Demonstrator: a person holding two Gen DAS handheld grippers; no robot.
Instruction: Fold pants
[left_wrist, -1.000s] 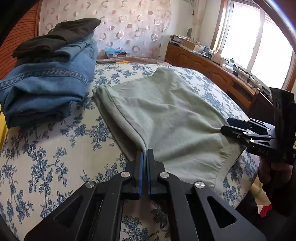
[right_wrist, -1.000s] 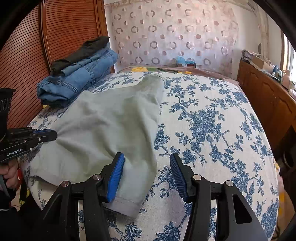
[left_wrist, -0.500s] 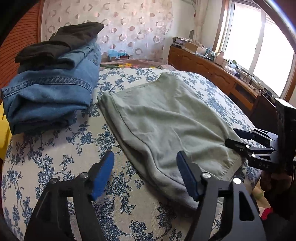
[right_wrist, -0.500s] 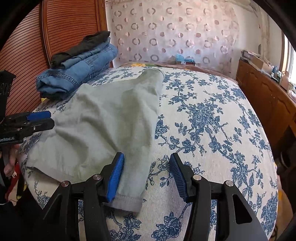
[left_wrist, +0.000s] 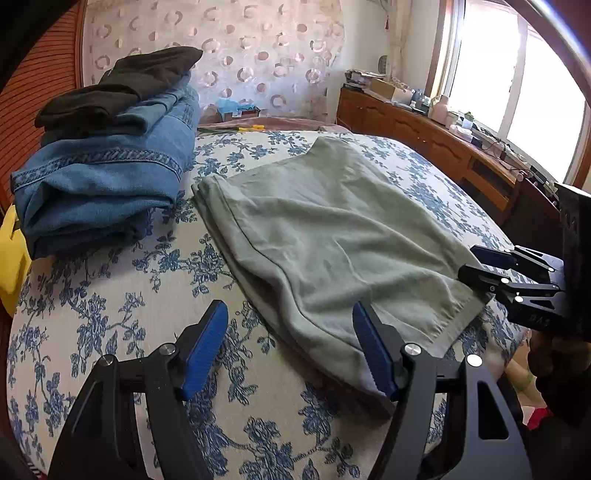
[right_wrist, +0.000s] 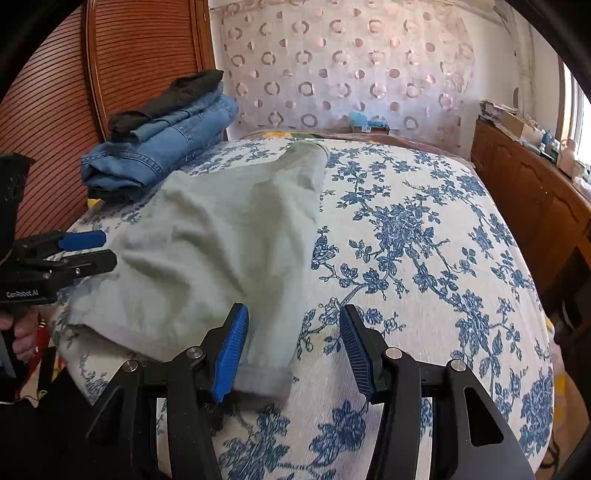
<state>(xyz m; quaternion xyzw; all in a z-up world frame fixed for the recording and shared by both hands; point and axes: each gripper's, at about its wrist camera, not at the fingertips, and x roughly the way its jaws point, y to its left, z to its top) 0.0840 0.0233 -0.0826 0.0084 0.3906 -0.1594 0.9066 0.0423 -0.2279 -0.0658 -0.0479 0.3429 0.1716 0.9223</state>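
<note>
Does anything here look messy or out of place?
Mostly tidy. The green pants lie half-folded on the bed, wrinkled, with the near end drooping over the mattress edge. Both the left gripper and right gripper are open. The folded jeans stack looks neat.

Left tongs (left_wrist: 290, 341) gape wide over the bed (left_wrist: 110, 306). Green pants (left_wrist: 325, 236) lie at center, stacked jeans (left_wrist: 107, 173) at ten o'clock, right tongs (left_wrist: 476, 264) at three.
</note>
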